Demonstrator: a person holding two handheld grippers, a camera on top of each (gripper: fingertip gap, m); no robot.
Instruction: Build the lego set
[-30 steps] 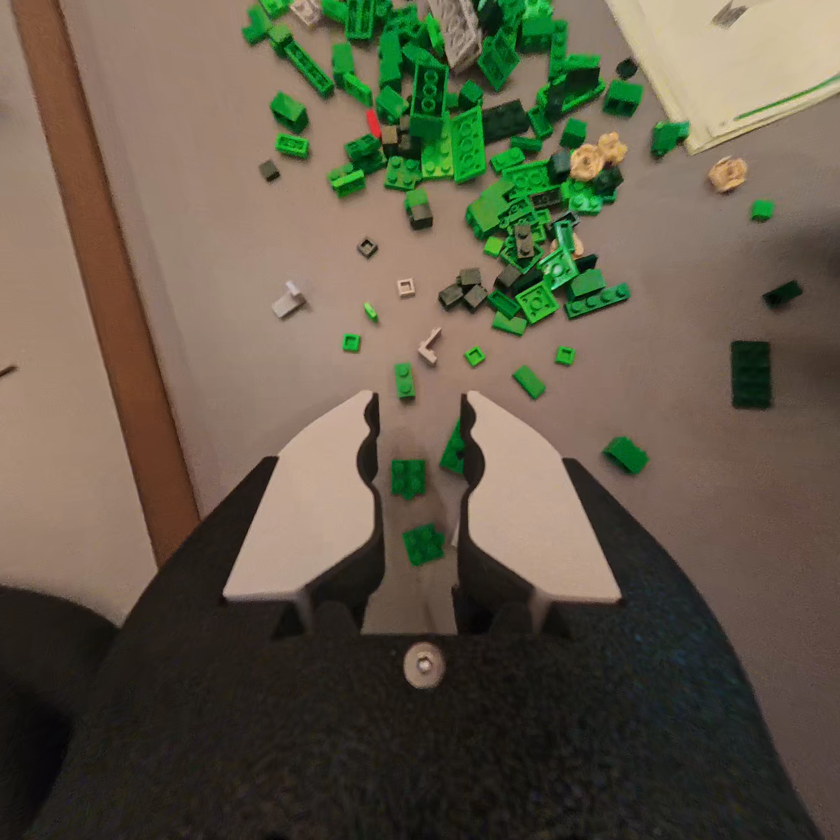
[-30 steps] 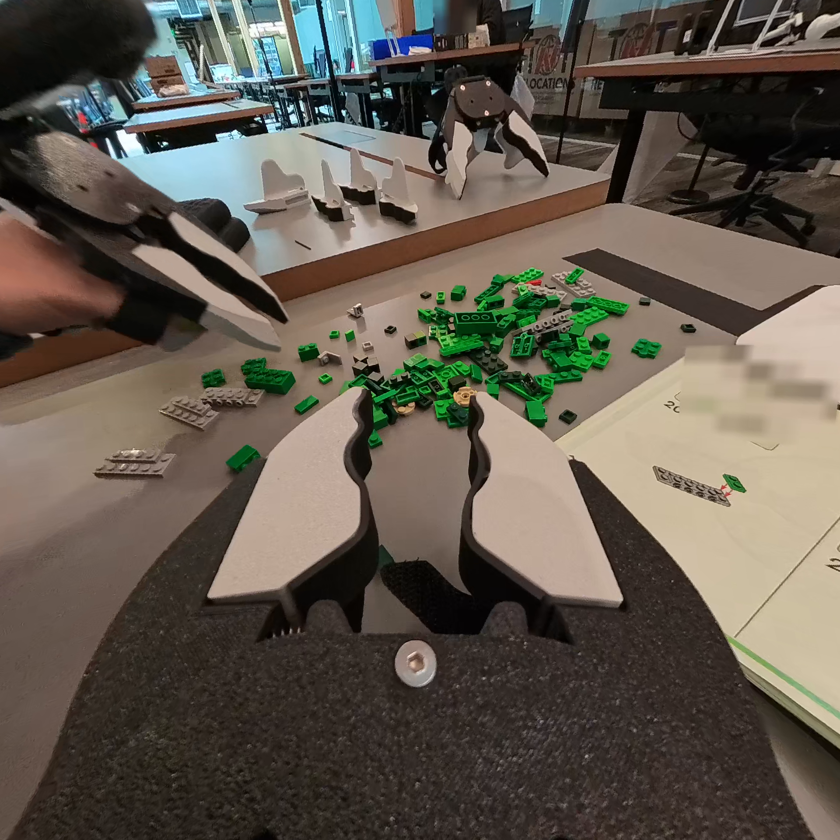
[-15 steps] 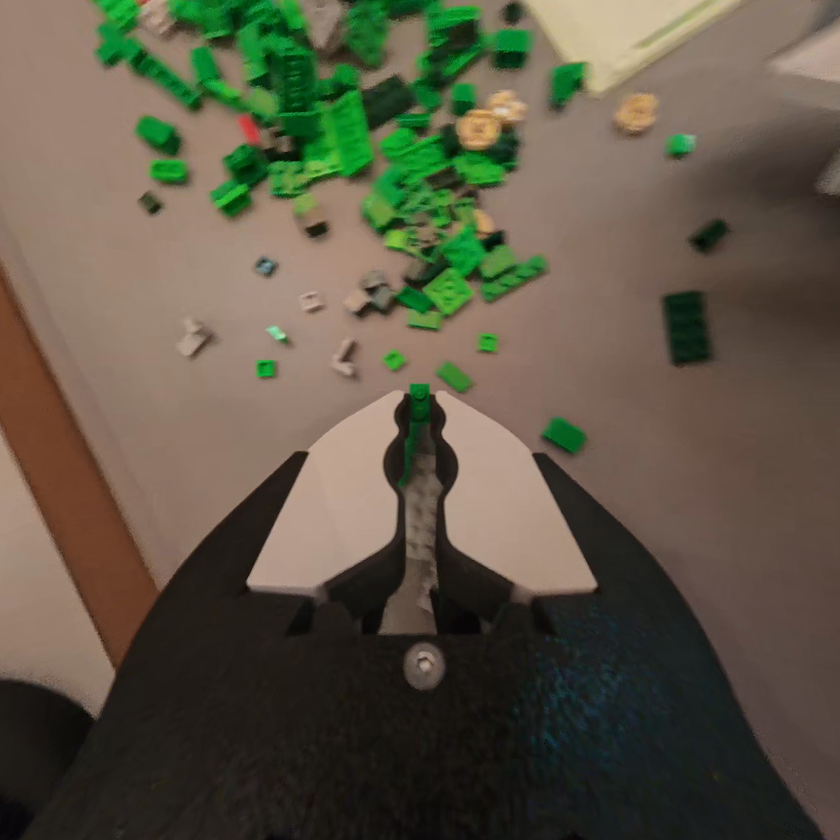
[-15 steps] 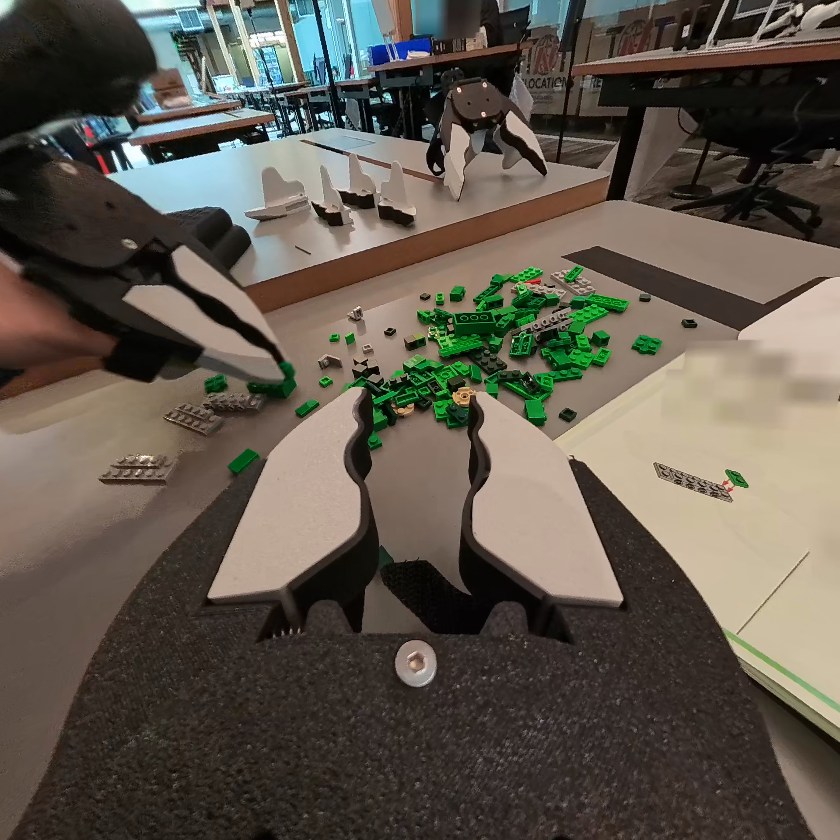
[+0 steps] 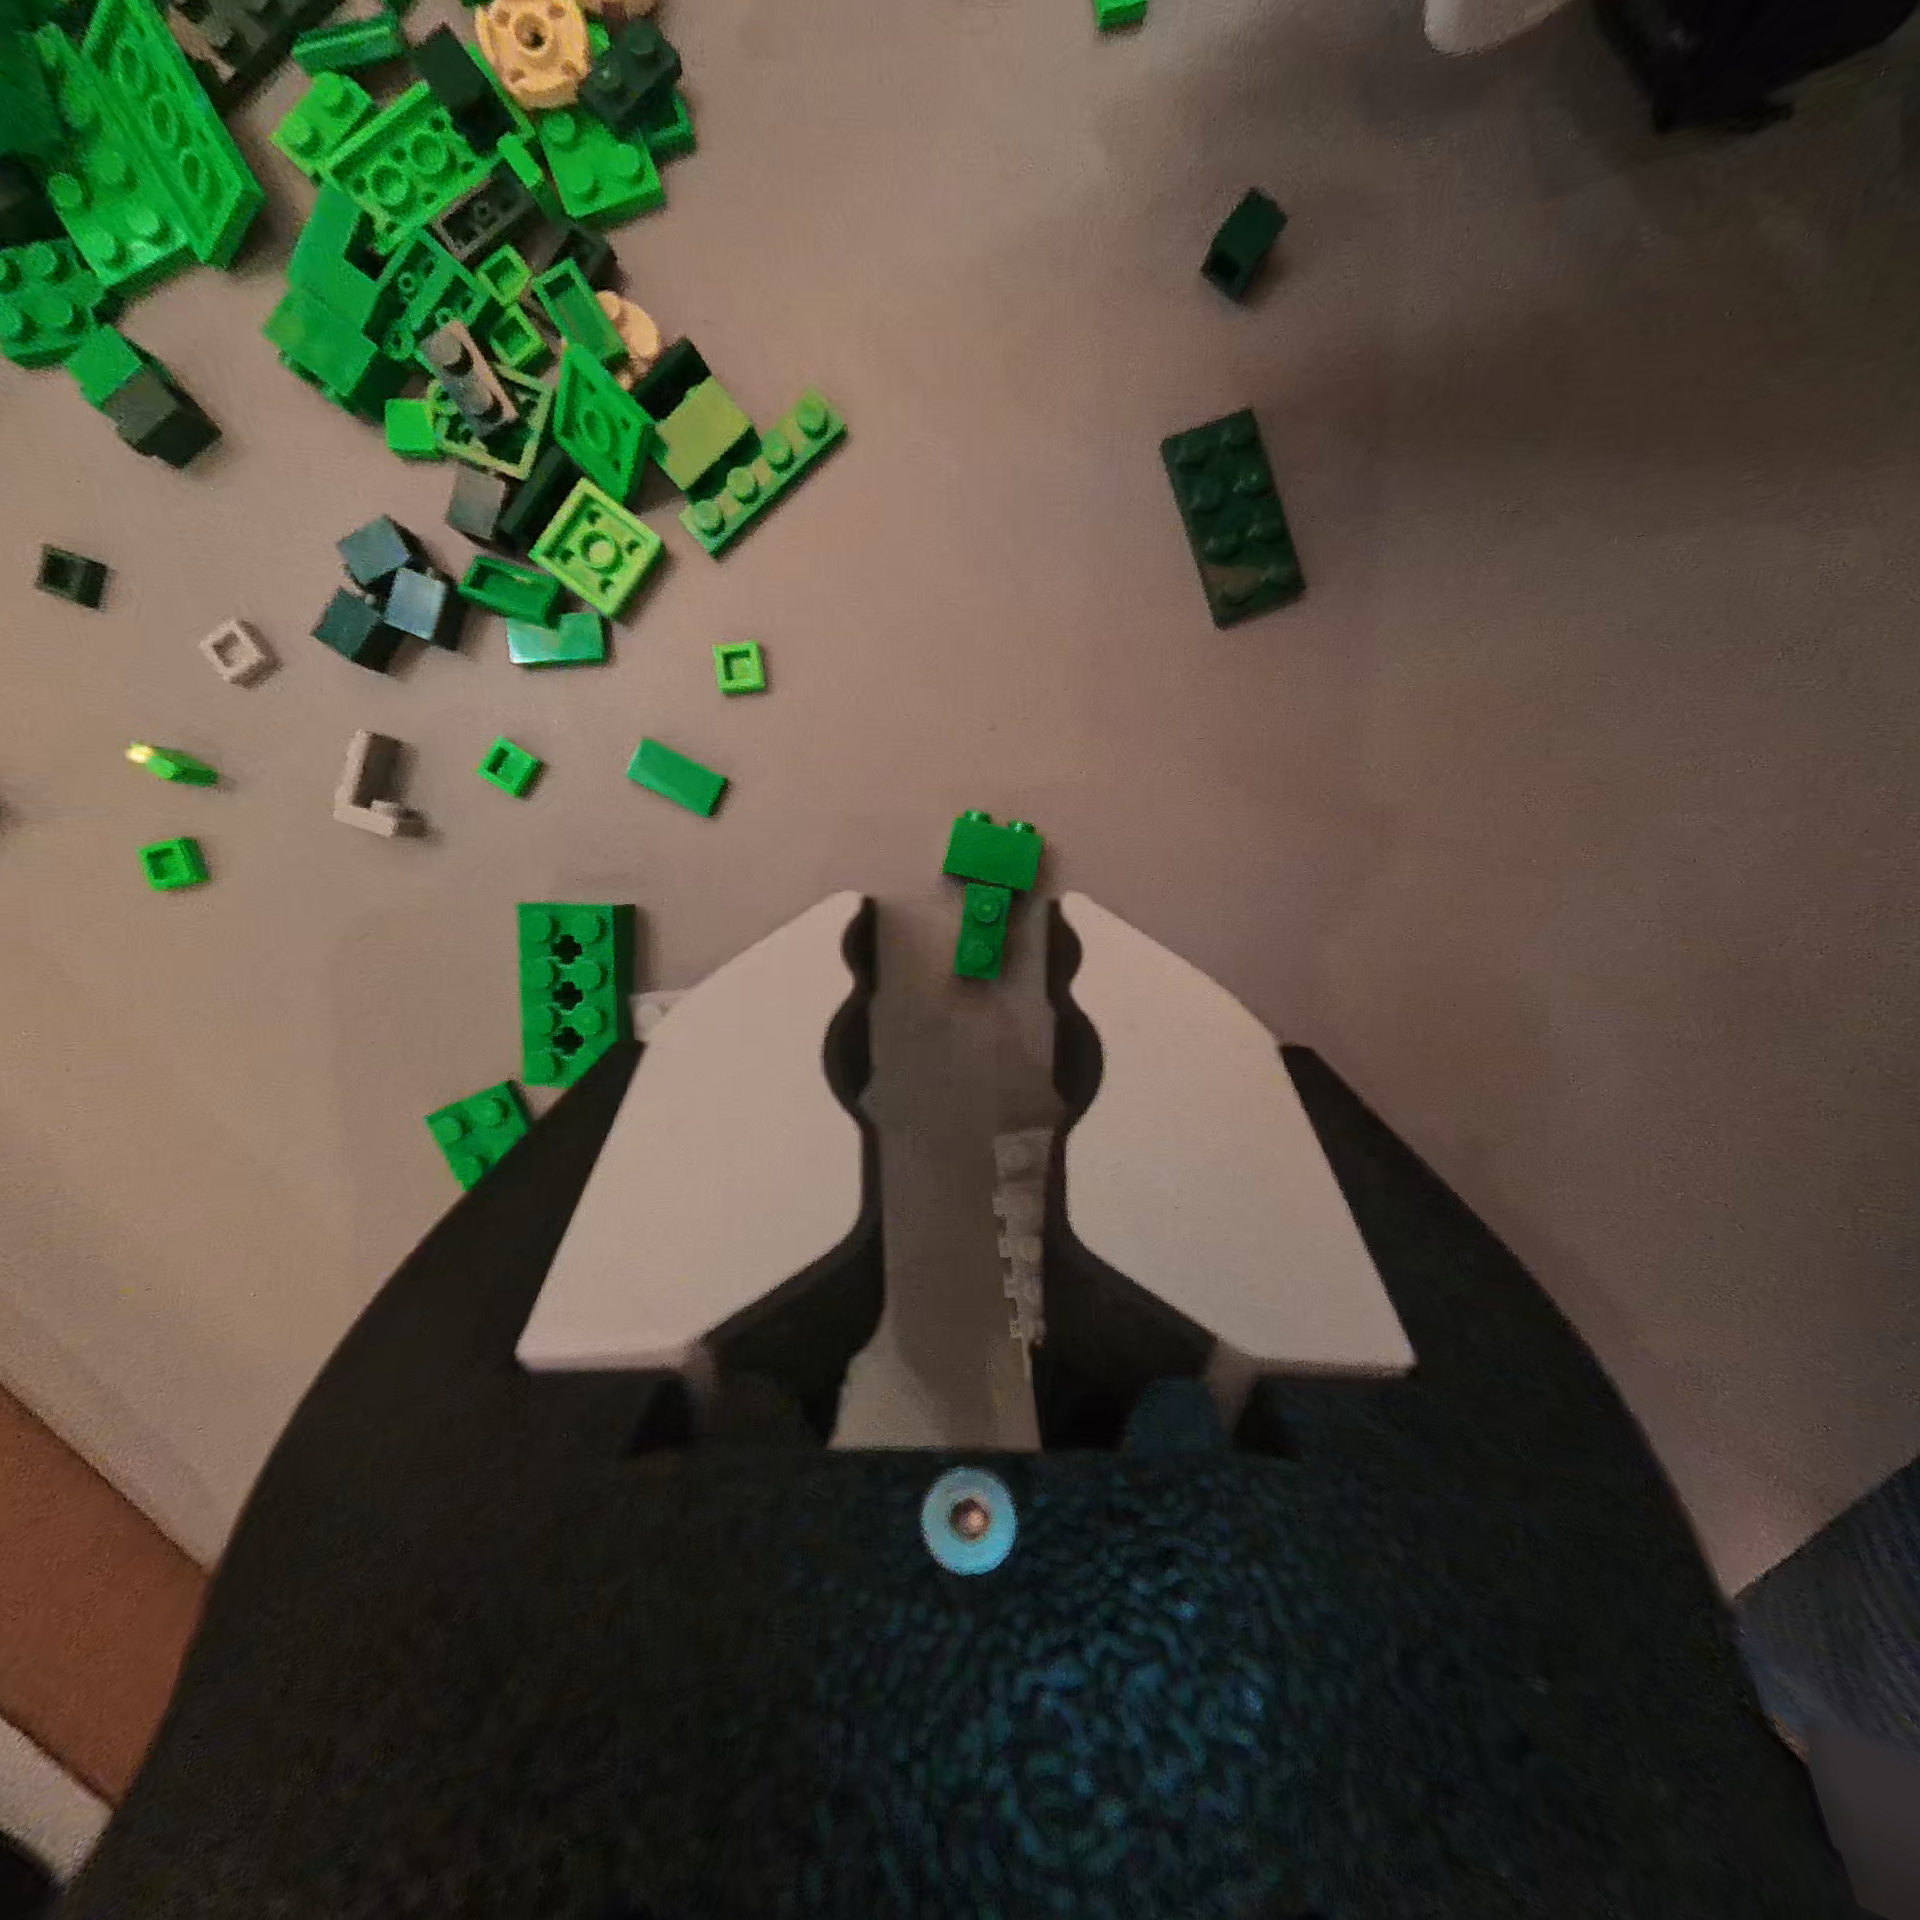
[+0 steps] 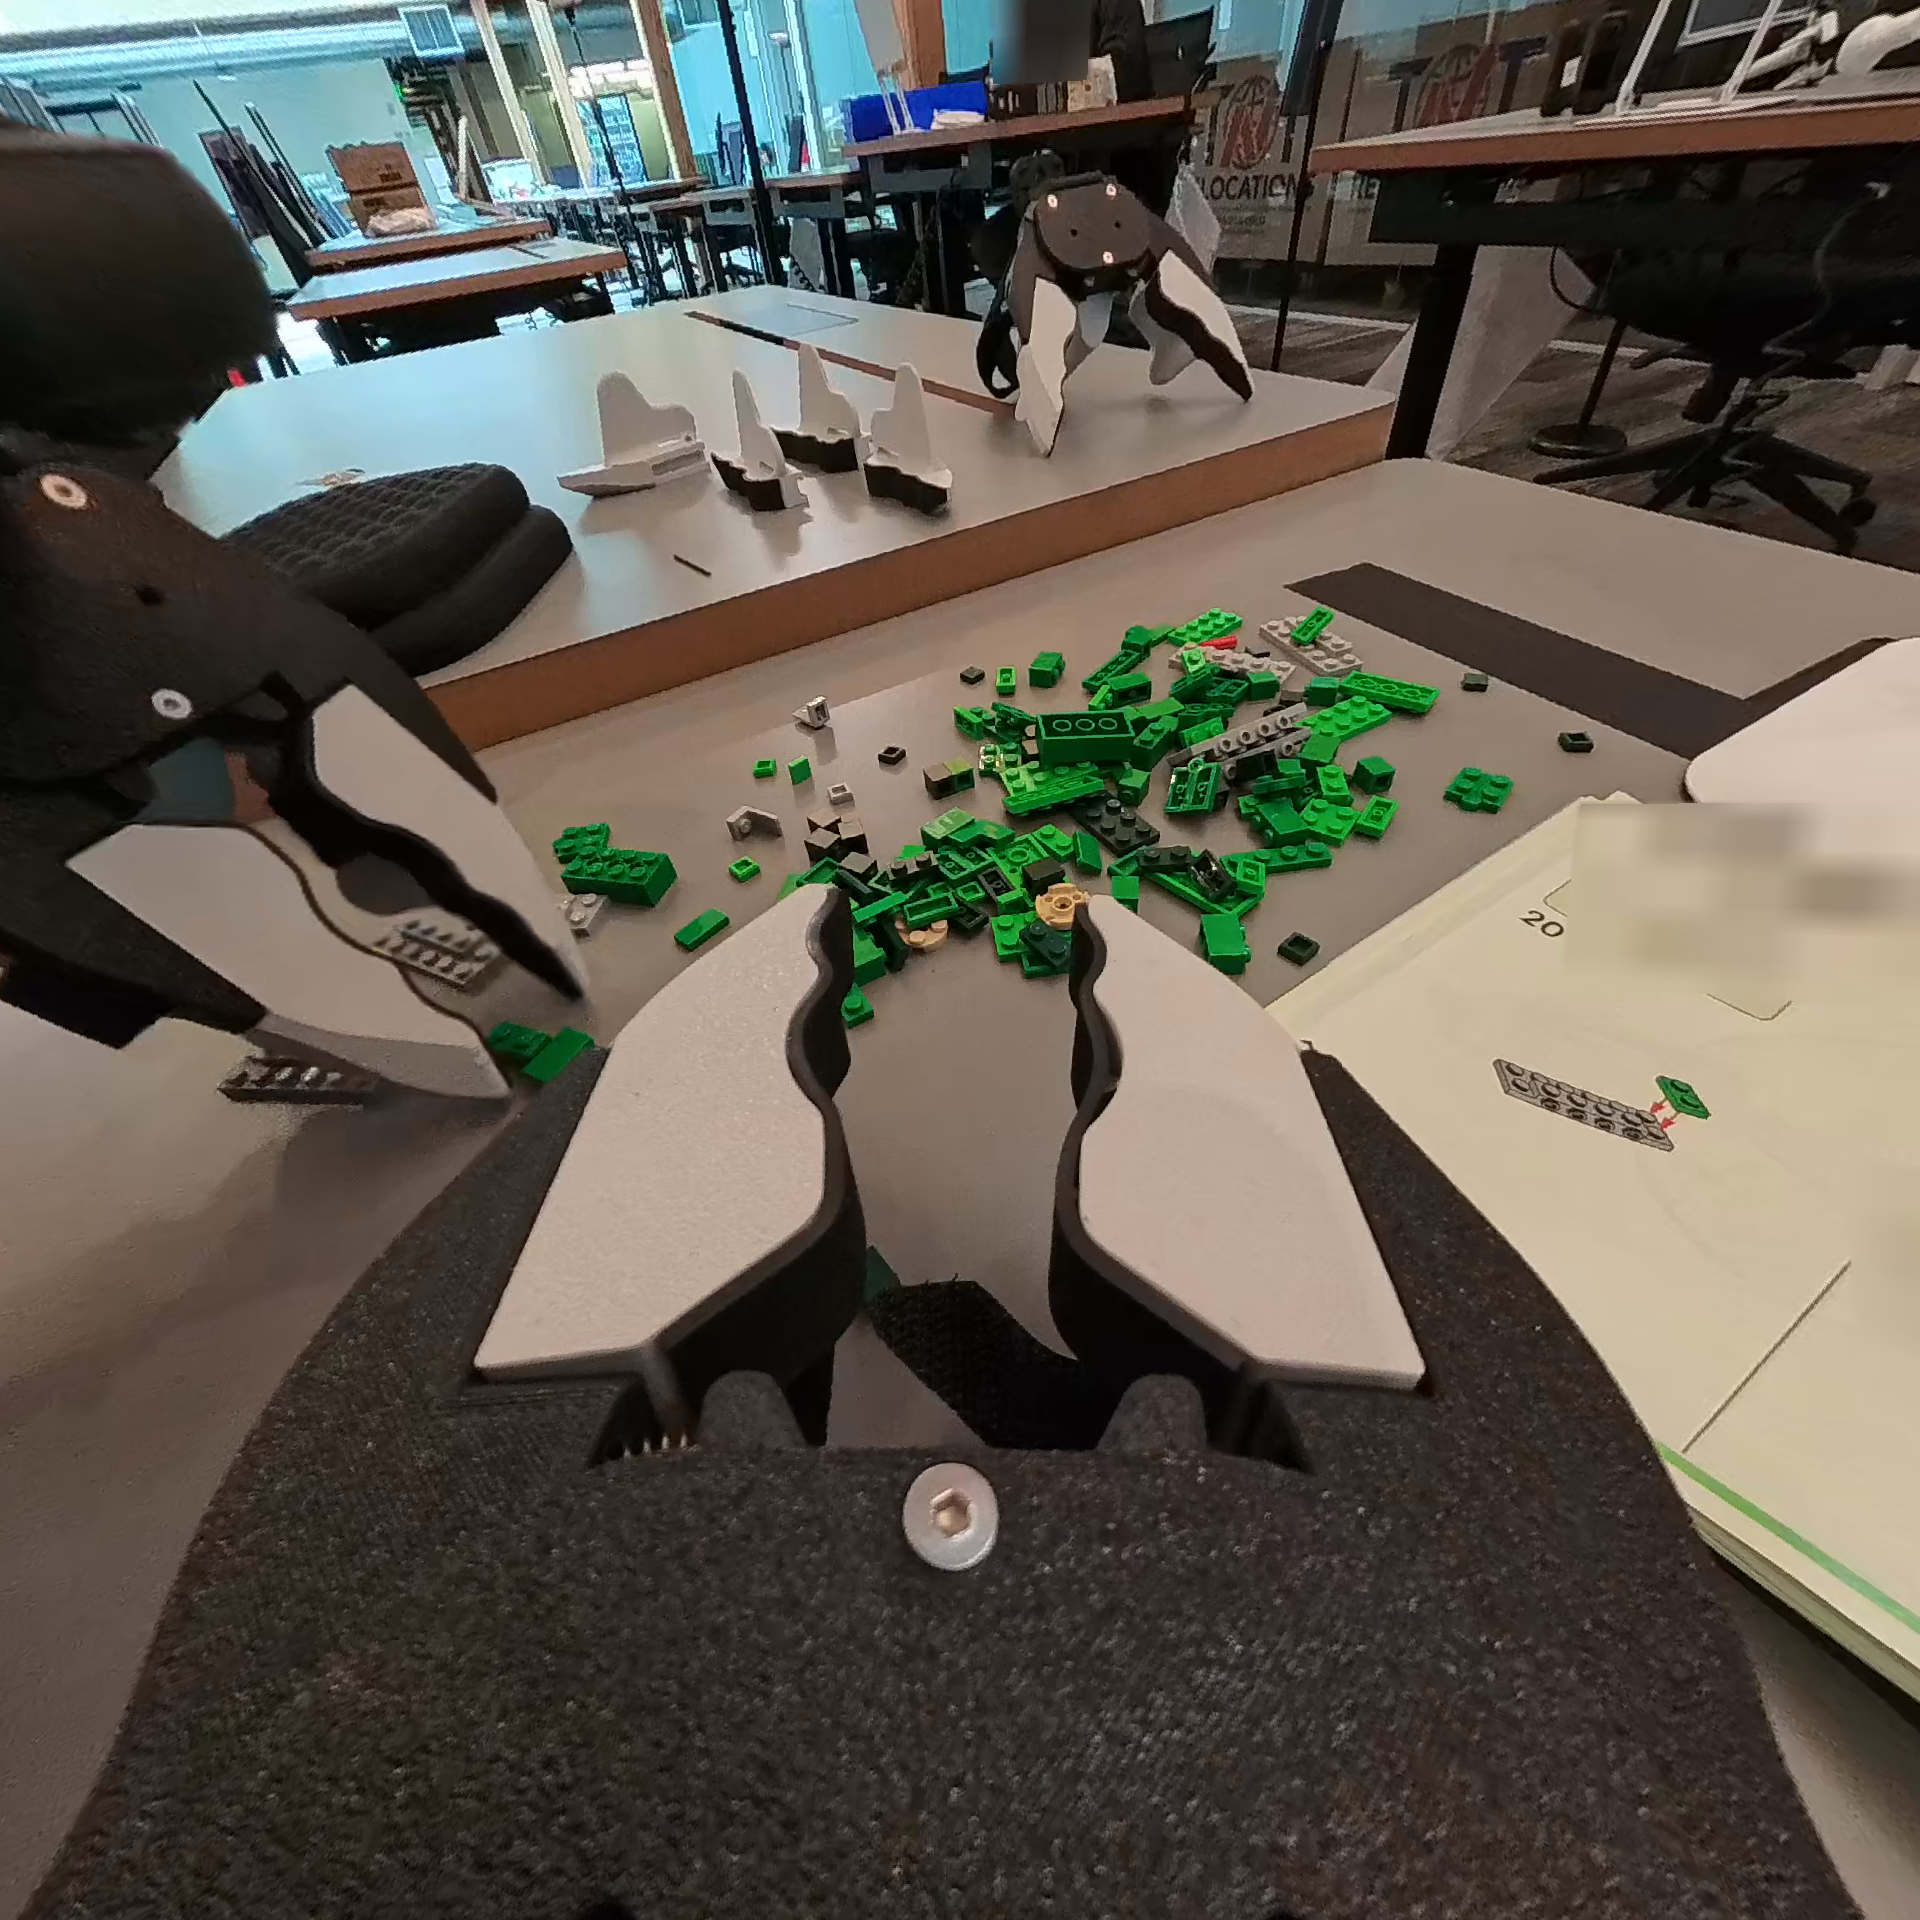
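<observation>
My left gripper is open just above the grey table. A small green two-stud plate lies between its fingertips, against a green brick. A grey studded plate shows edge-on by the right finger. A green brick with holes and a green square plate lie to its left. My right gripper is open and empty, held above the table before the pile of green bricks. The left gripper shows at the left of the right wrist view.
An open instruction booklet lies at the right. A dark green plate lies apart from the pile. Grey plates lie at the left. The neighbouring table holds spare gripper fingers and another gripper. The table's brown edge is close at the left. The gap from one gripper's tips to the other's is roughly 15 cm.
My left gripper closed on the small green plate, carried it to the right and down, then opened. The plate now lies by a green brick. The right gripper has stayed still.
</observation>
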